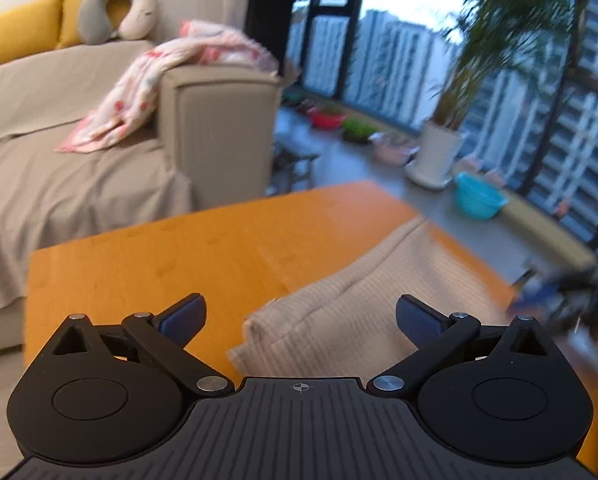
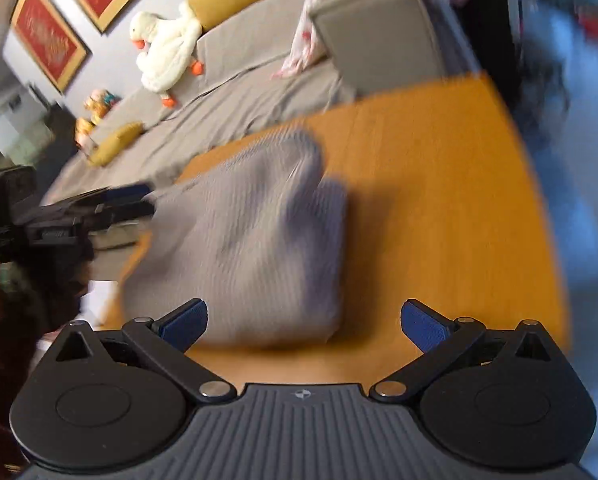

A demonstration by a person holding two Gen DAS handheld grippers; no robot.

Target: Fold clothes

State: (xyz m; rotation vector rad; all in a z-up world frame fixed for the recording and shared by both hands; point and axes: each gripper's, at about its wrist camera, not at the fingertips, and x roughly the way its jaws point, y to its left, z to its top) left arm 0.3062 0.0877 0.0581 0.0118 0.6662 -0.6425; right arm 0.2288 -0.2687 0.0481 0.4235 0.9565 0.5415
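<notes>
Across the lower centre of both wrist views, each gripper is presenting its jaws spread wide with nothing between them. On the left wrist view, the left gripper (image 1: 301, 320) is hovering above the orange table (image 1: 159, 256), and the beige ribbed garment (image 1: 347, 312) is lying folded on that table from lower centre toward the right of the frame. On the right wrist view, the right gripper (image 2: 304, 326) is hanging over the same garment (image 2: 251, 240), which is occupying the middle of the frame as a blurred, bunched bundle resting on the table (image 2: 439, 200). At the left edge of that view, the left gripper (image 2: 111, 204) is appearing beside the cloth; contact cannot be judged through the blur. A grey sofa (image 1: 59, 152) is sitting behind the table, with a pink patterned cloth (image 1: 147, 92) draping over its arm.
</notes>
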